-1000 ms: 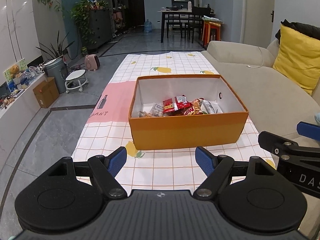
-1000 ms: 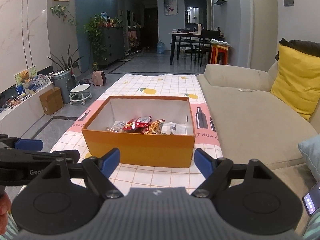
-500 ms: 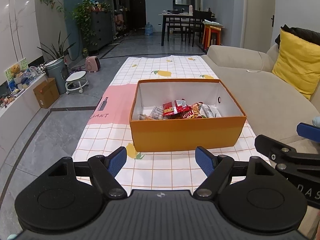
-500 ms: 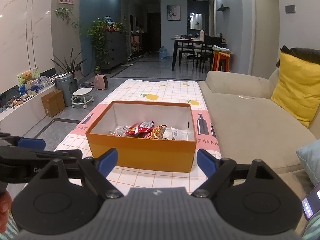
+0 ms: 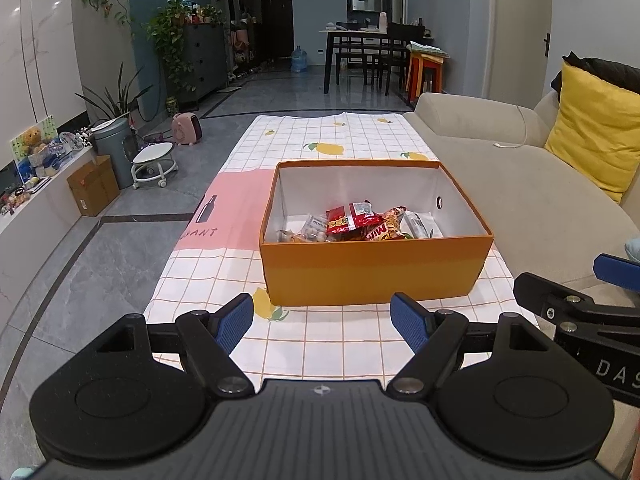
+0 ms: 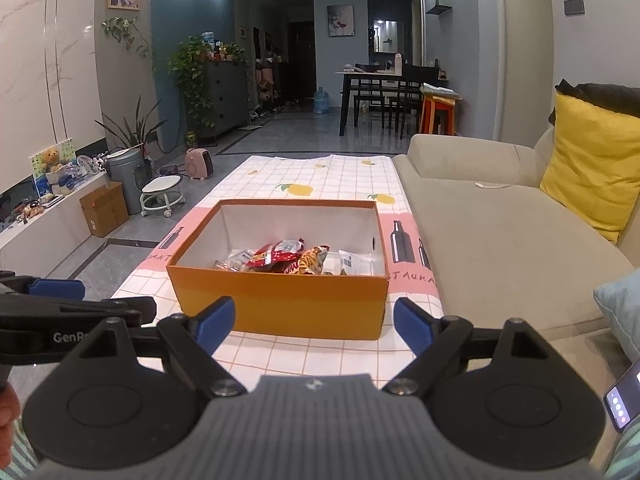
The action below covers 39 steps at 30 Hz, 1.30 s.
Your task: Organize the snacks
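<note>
Orange box [image 5: 374, 270] holds snacks [image 5: 352, 222] (mixed packets); left tongs [image 5: 322, 322], right tongs [image 6: 314, 320] both apart, empty.

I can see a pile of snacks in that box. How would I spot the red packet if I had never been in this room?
Find the long table with the checked cloth beside the beige sofa. On it stands an open orange box, white inside. Among the packets along its near wall, the red packet lies on top in the middle, the only shiny red one, between clear wrappers and an orange-patterned bag.
</note>
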{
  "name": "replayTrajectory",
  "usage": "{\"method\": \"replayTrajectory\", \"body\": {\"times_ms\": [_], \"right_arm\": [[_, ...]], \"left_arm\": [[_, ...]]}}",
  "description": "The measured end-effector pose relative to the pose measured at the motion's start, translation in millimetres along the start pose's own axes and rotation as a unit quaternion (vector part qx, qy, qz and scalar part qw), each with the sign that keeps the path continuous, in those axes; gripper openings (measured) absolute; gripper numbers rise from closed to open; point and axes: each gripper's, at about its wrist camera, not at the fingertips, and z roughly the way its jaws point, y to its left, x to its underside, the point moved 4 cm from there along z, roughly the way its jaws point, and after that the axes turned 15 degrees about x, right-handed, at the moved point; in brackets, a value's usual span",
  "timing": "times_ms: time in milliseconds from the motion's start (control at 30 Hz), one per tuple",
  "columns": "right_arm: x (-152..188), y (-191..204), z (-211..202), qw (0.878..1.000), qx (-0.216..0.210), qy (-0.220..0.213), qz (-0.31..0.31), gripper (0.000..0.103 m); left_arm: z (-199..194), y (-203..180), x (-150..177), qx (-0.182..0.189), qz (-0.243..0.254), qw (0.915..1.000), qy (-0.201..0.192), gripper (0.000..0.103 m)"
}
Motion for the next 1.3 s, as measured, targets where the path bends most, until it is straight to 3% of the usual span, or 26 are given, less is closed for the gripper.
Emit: {"method": "replayTrajectory", "body": {"times_ms": [1300], "right_arm": [[0.0, 1.7, 0.8, 1.000, -0.001, 0.009, -0.005, 0.084]], "left_arm": [[-5.4, -2.0, 2.7, 0.002, 0.004, 1.0000, -0.004, 0.091]]}}
